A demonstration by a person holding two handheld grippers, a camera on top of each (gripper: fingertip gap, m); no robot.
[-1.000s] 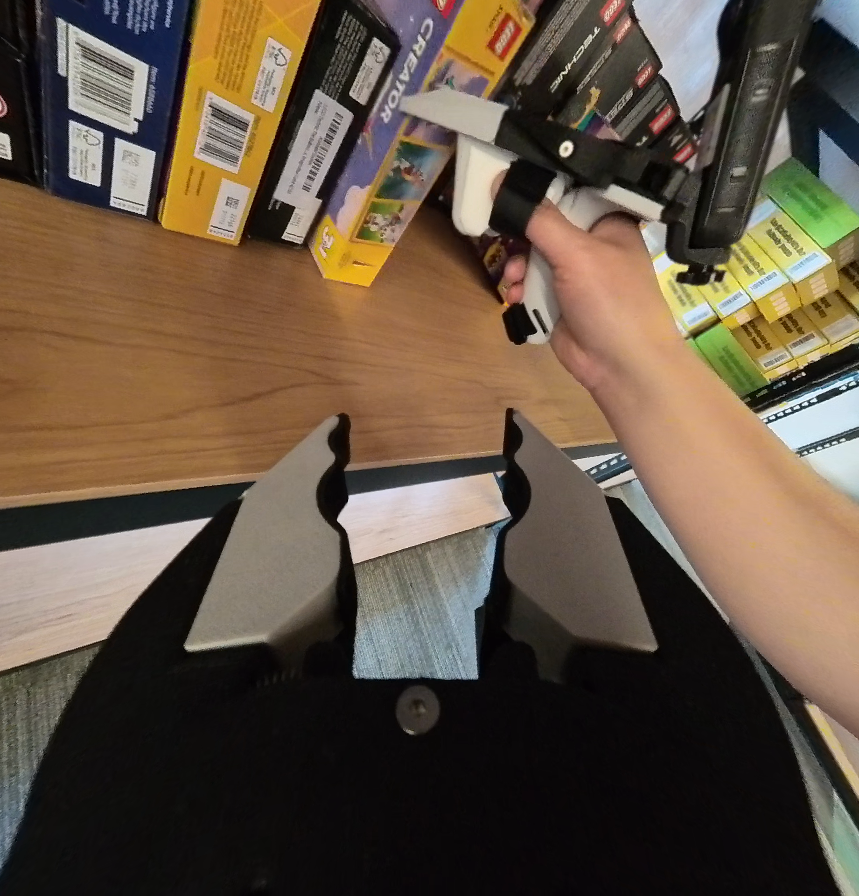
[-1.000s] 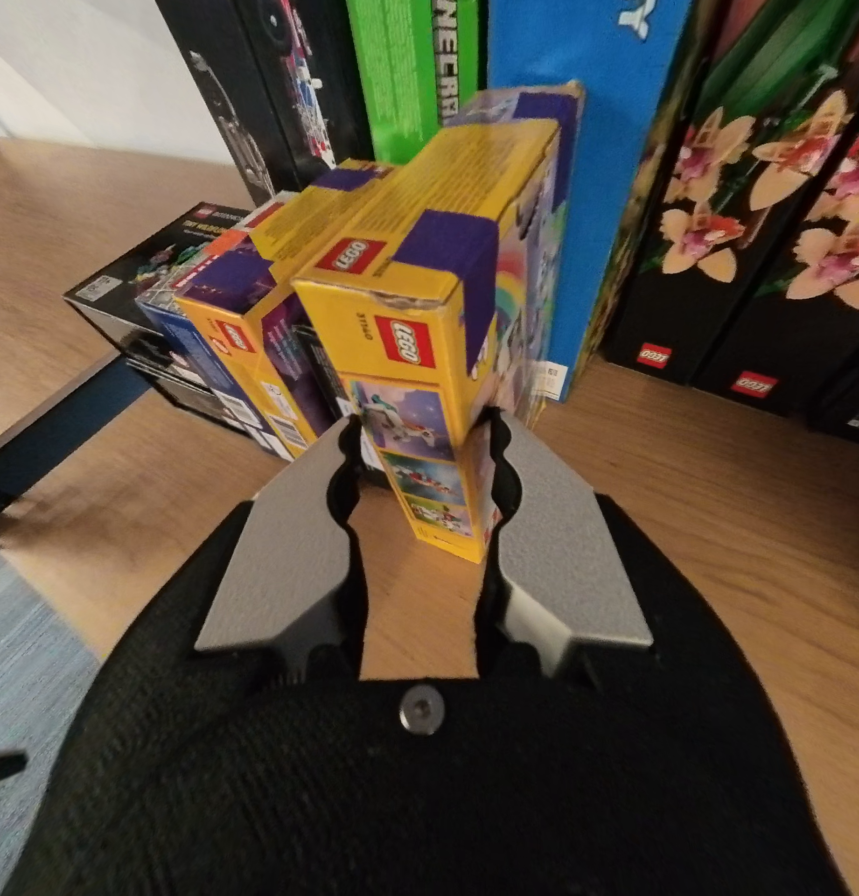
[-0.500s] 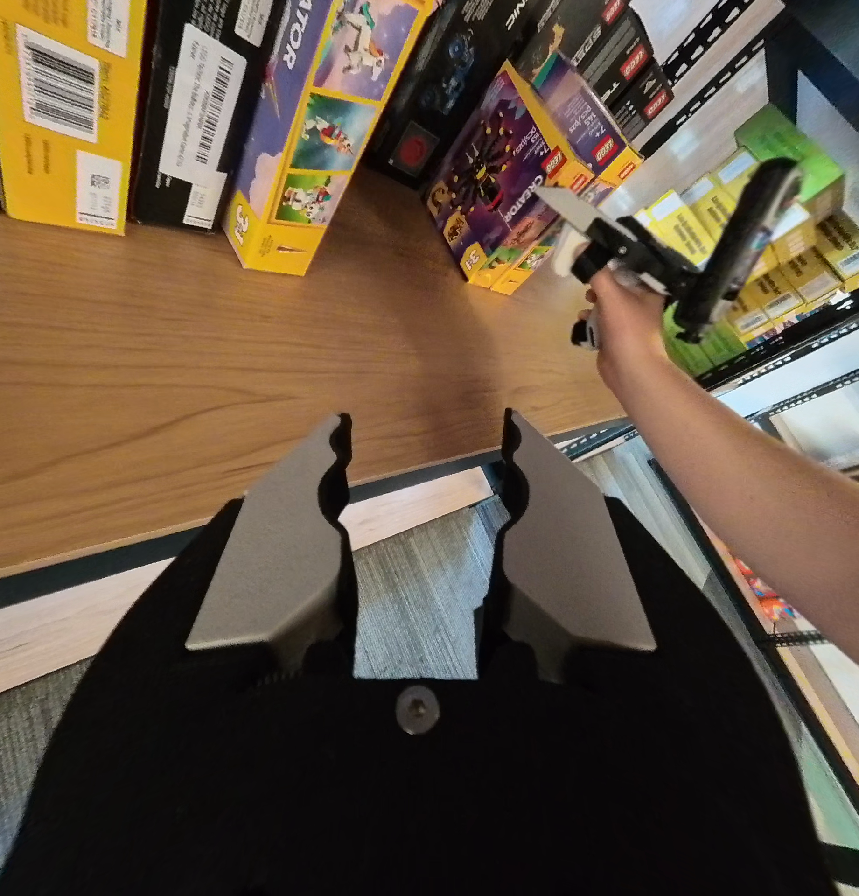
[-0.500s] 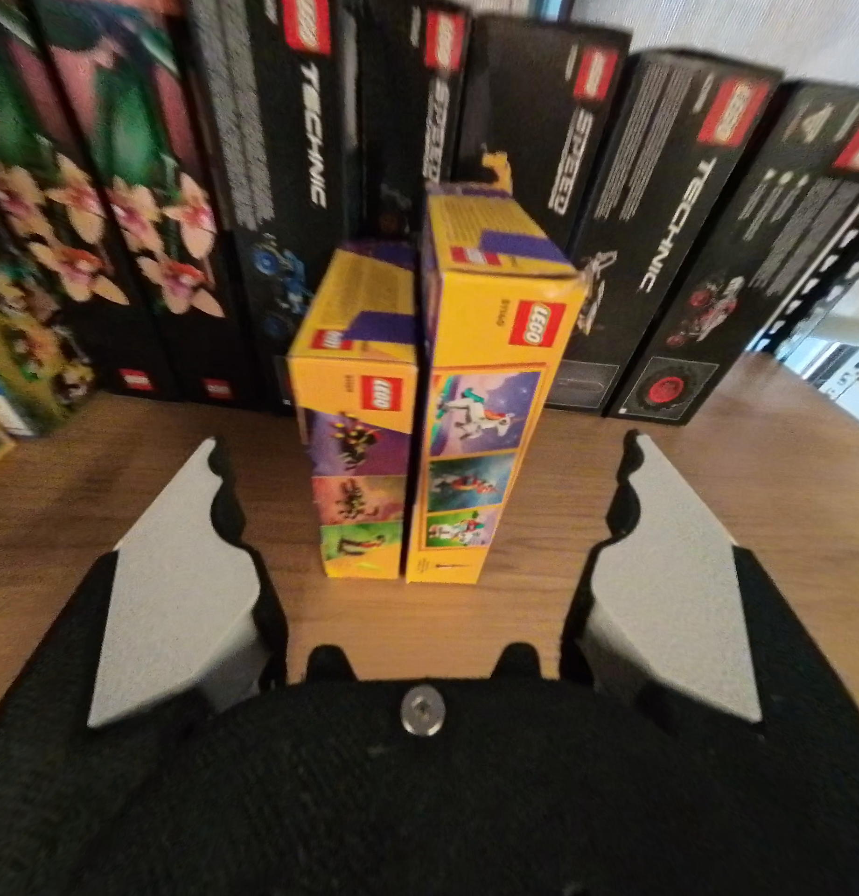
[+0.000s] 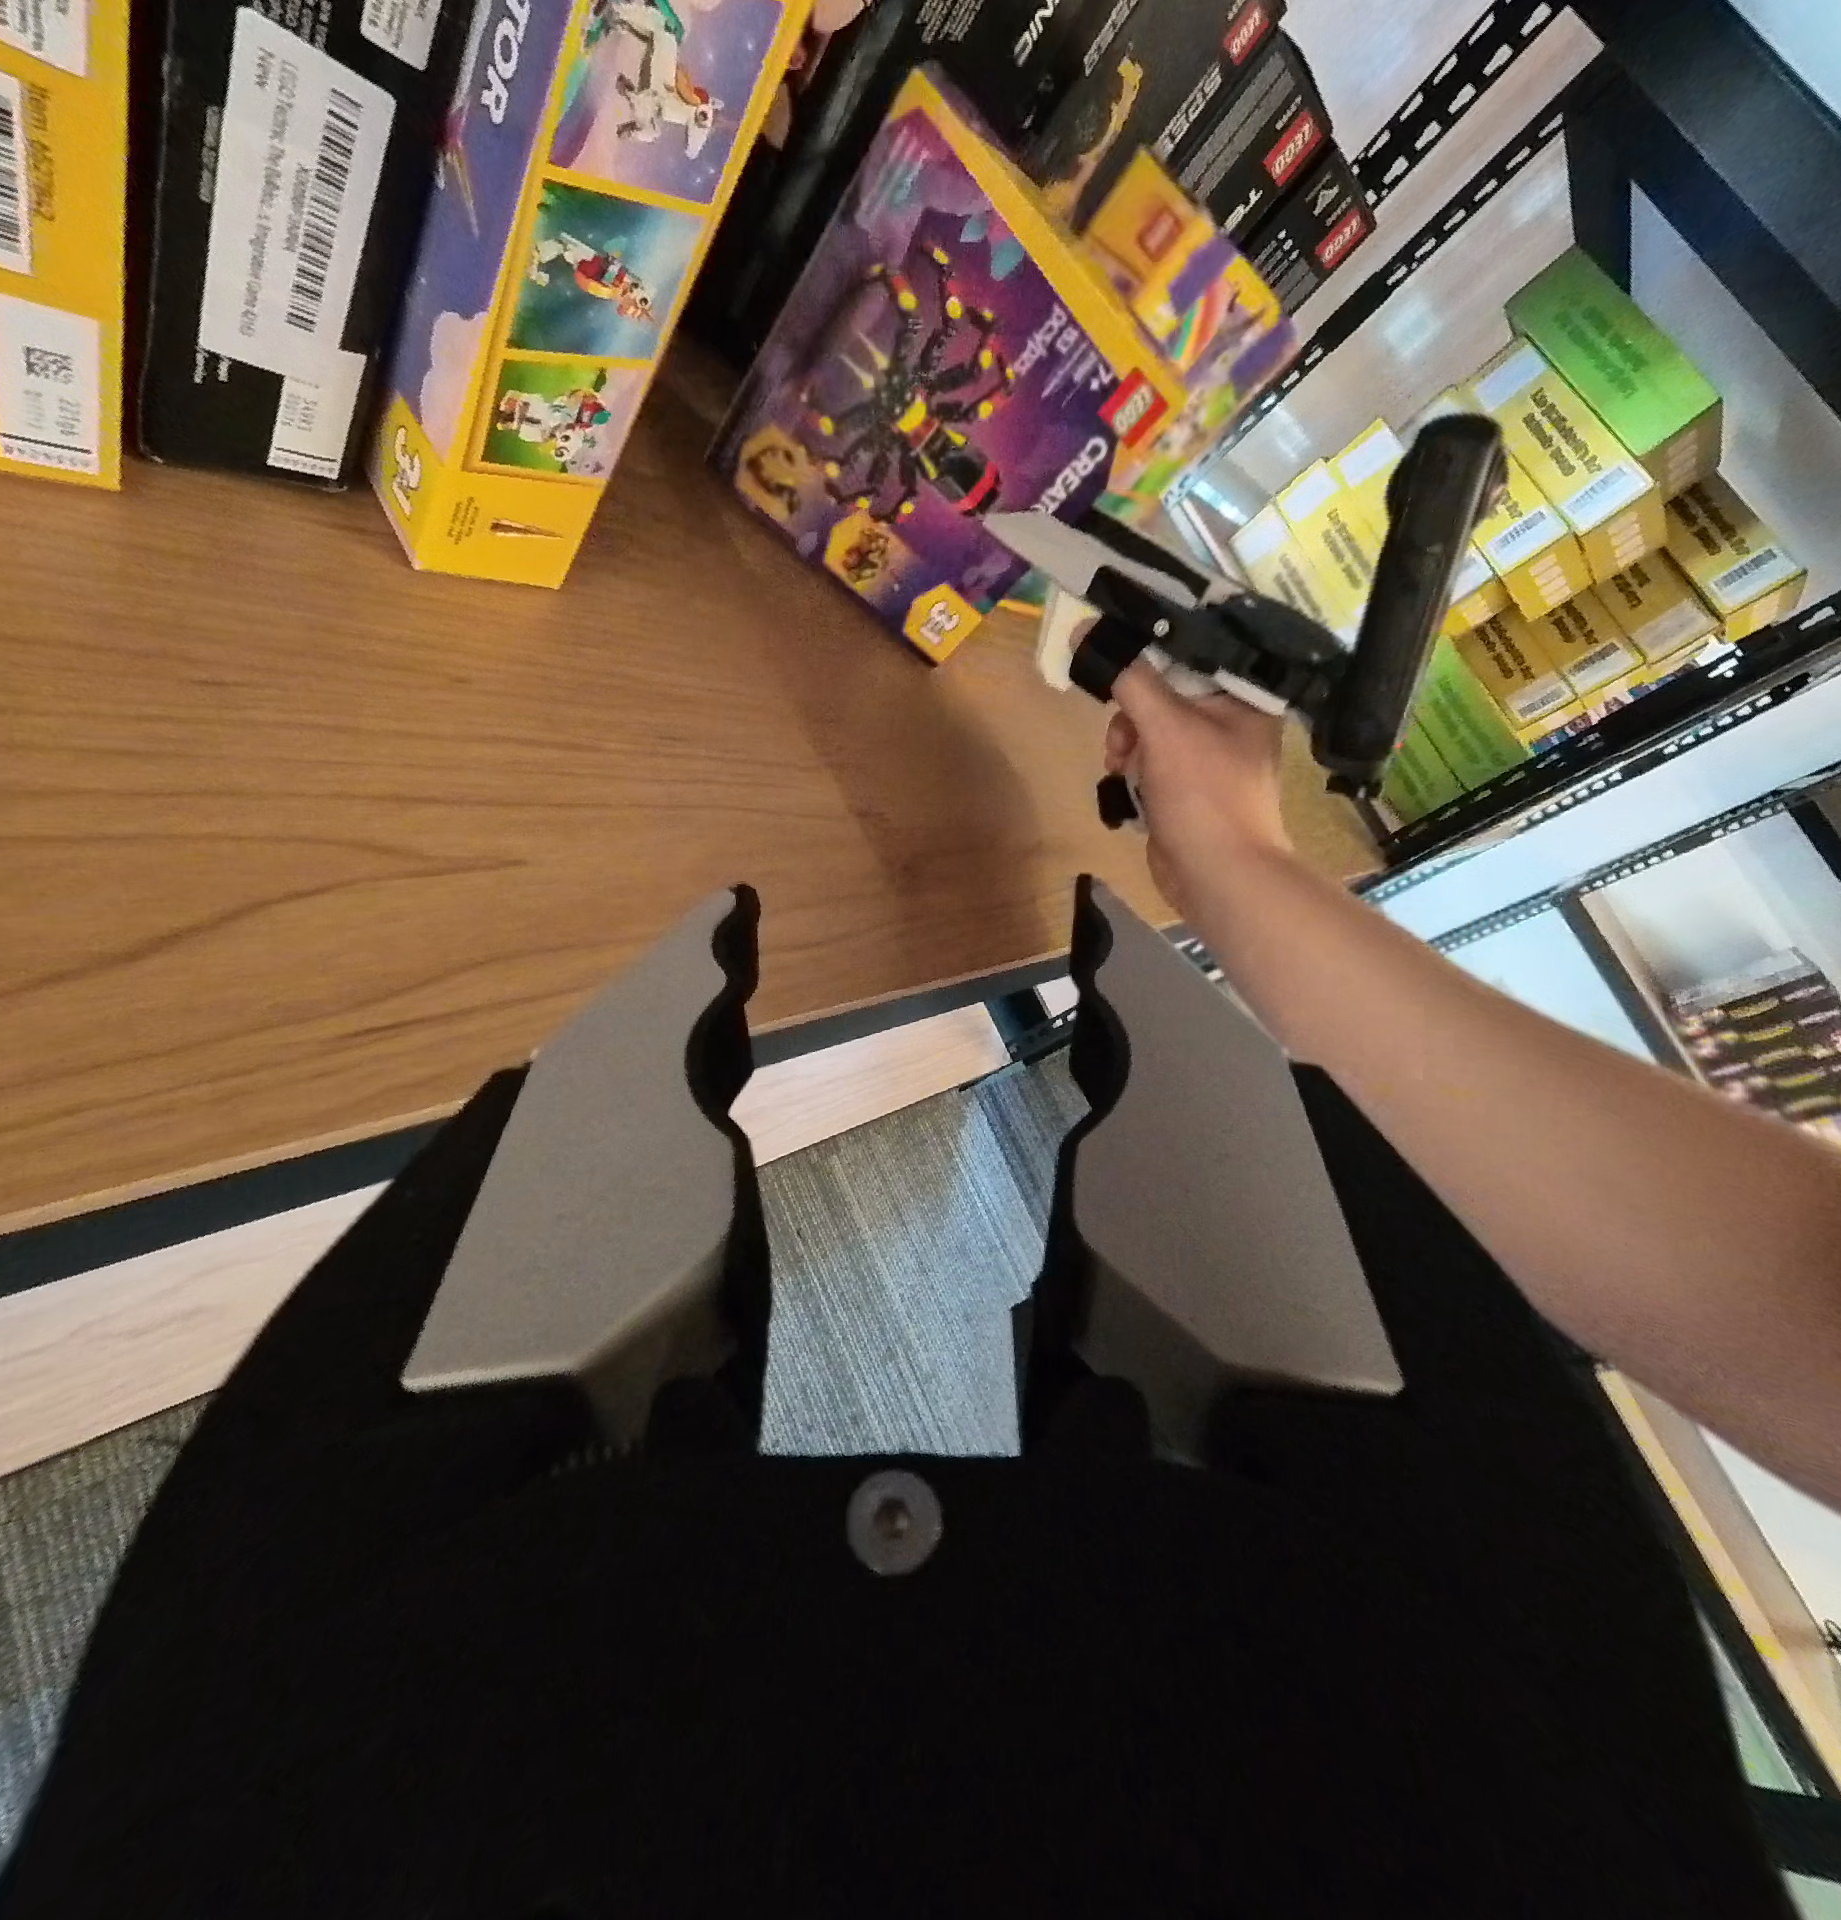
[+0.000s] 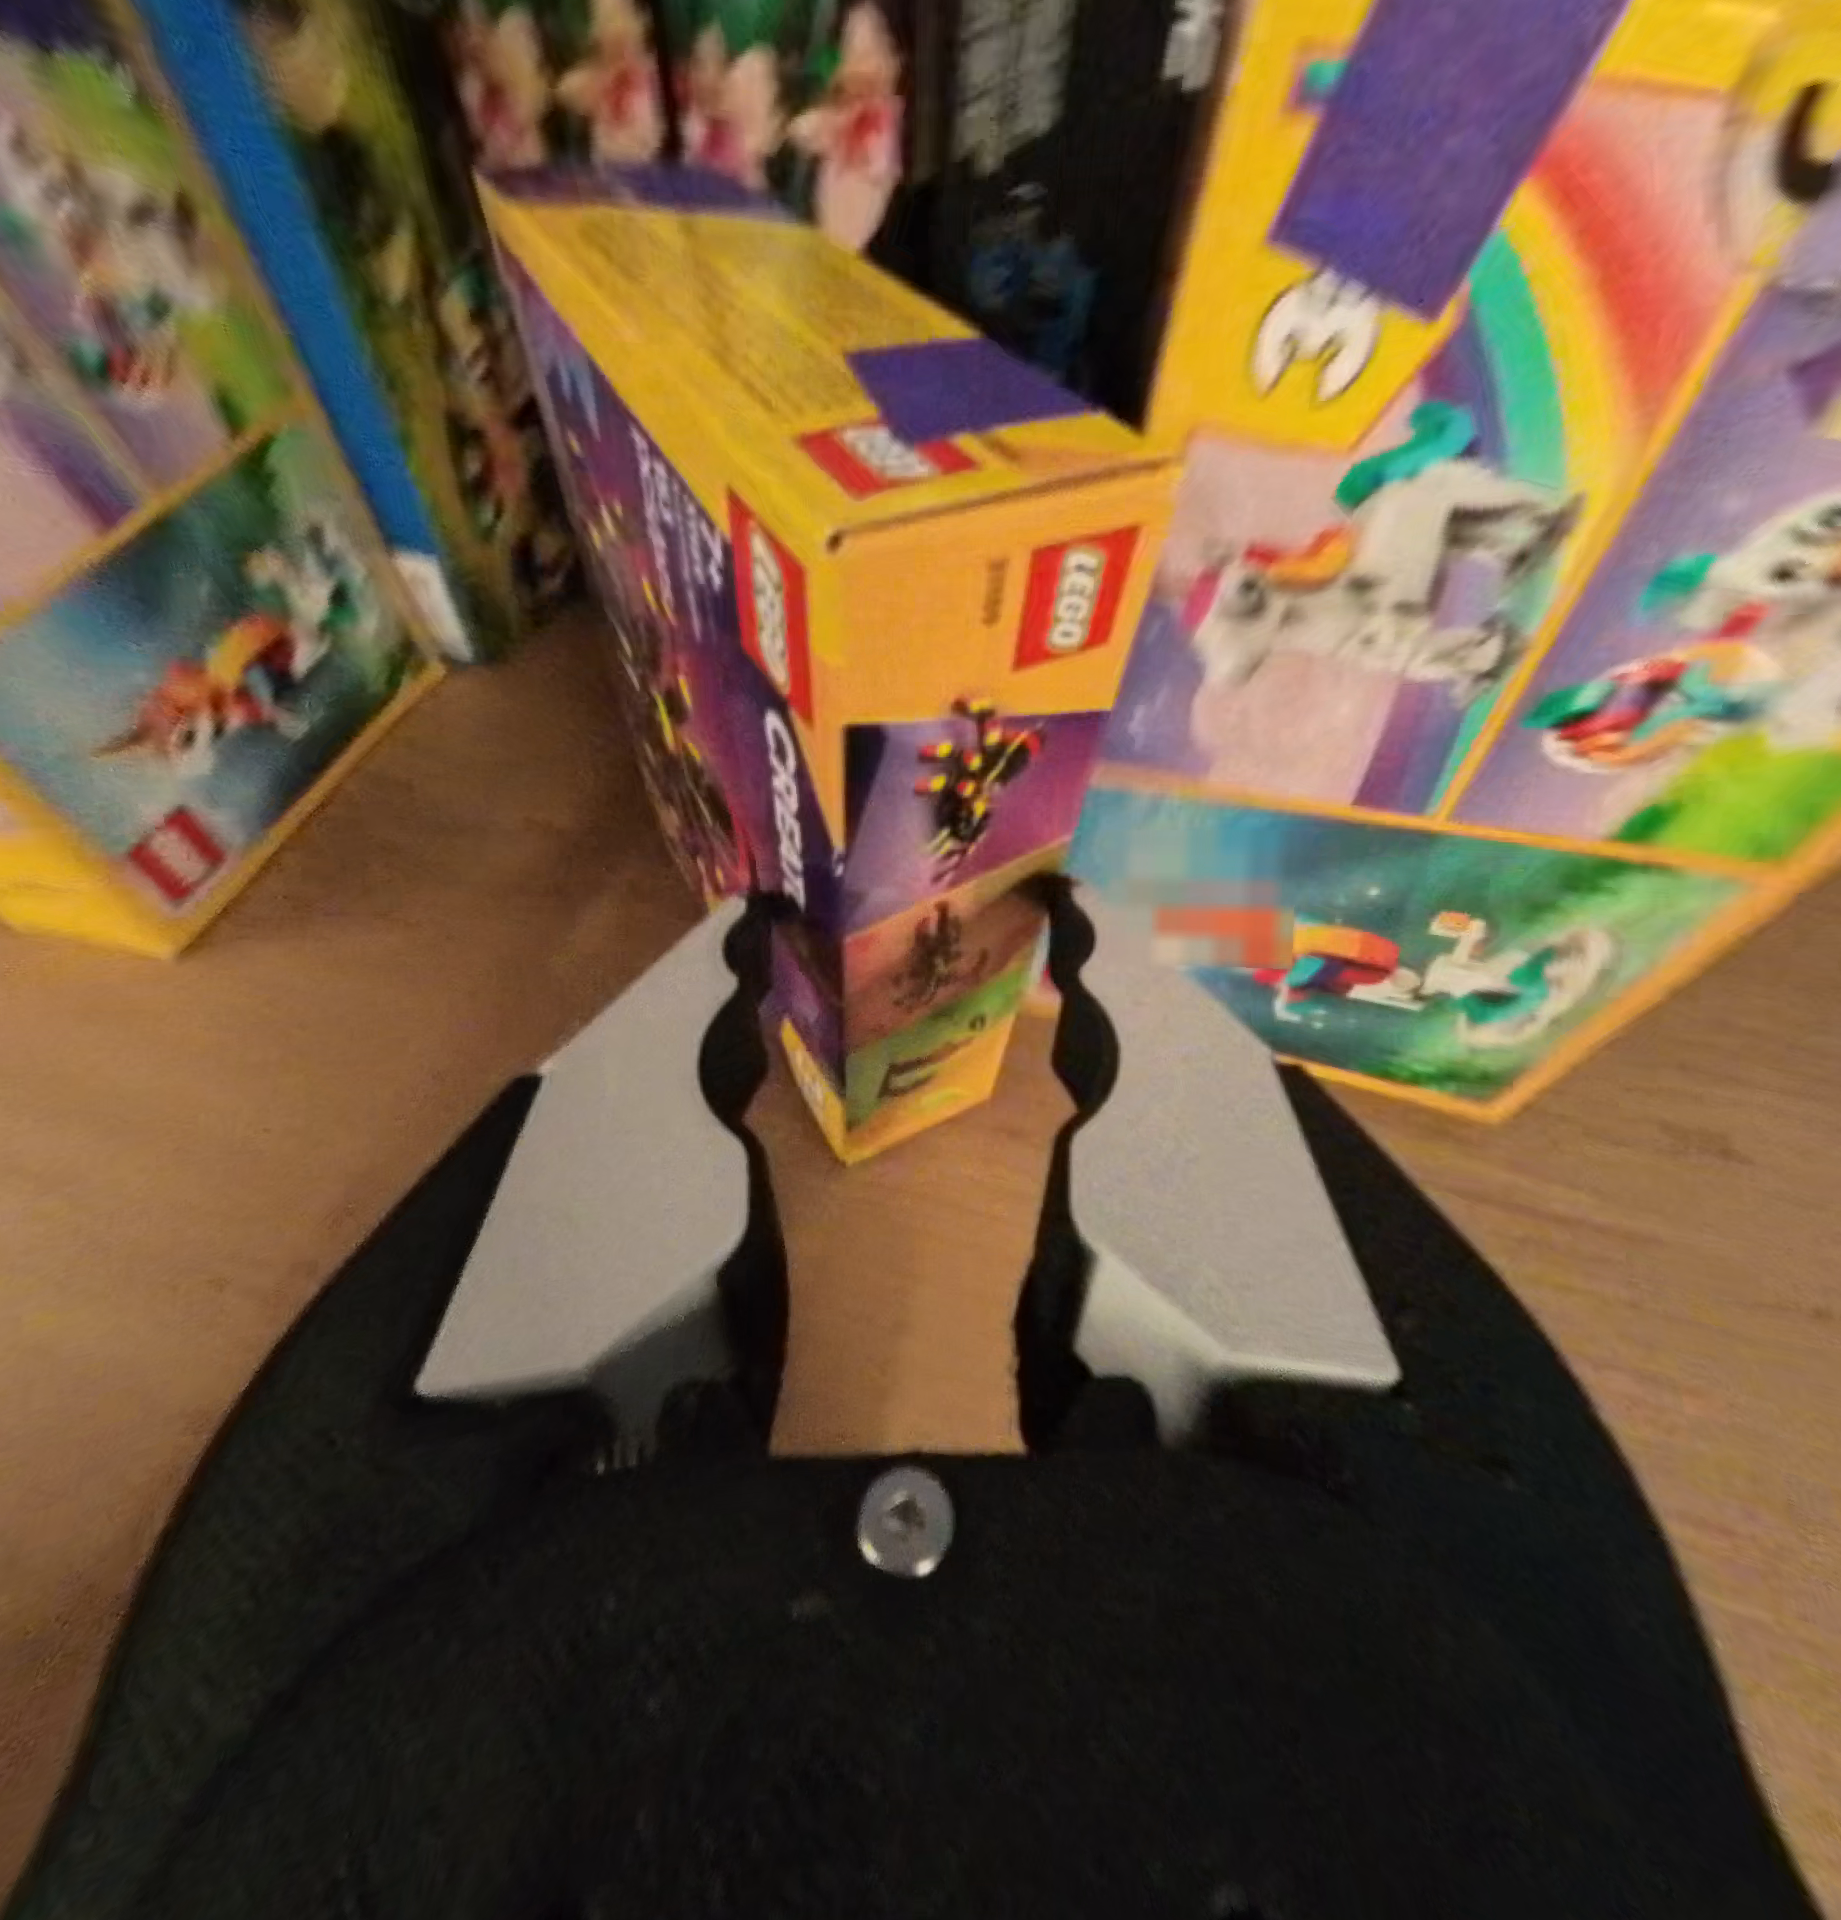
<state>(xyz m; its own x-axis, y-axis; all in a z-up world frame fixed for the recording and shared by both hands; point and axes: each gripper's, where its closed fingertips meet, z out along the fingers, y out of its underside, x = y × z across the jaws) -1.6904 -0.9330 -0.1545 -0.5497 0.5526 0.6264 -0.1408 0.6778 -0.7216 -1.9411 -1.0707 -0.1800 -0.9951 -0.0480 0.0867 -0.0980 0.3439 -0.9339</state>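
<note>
My right gripper [image 6: 905, 904] is shut on the narrow end of an upright purple and yellow toy box with a spider picture [image 6: 895, 582], one fingertip on each side. The box stands on the wooden shelf [image 6: 272, 1091]. A yellow unicorn box [image 6: 1467, 623] stands just right of it, apart from the fingers. In the left wrist view the same purple box [image 5: 926, 395] shows with the right gripper [image 5: 1041, 545] at its near end, held by a hand [image 5: 1196, 758]. My left gripper [image 5: 911, 904] is open and empty, over the shelf's front edge.
Another unicorn box [image 5: 573, 260] and black and yellow boxes [image 5: 261, 239] stand along the back of the shelf [image 5: 376, 779]. A metal rack with small yellow and green boxes [image 5: 1581, 540] is at the right. Grey carpet [image 5: 885, 1247] lies below the shelf edge.
My right gripper let go of the unicorn box, opened wide, then moved to the purple spider box and closed on it. My left gripper stayed open and swung a little to the right.
</note>
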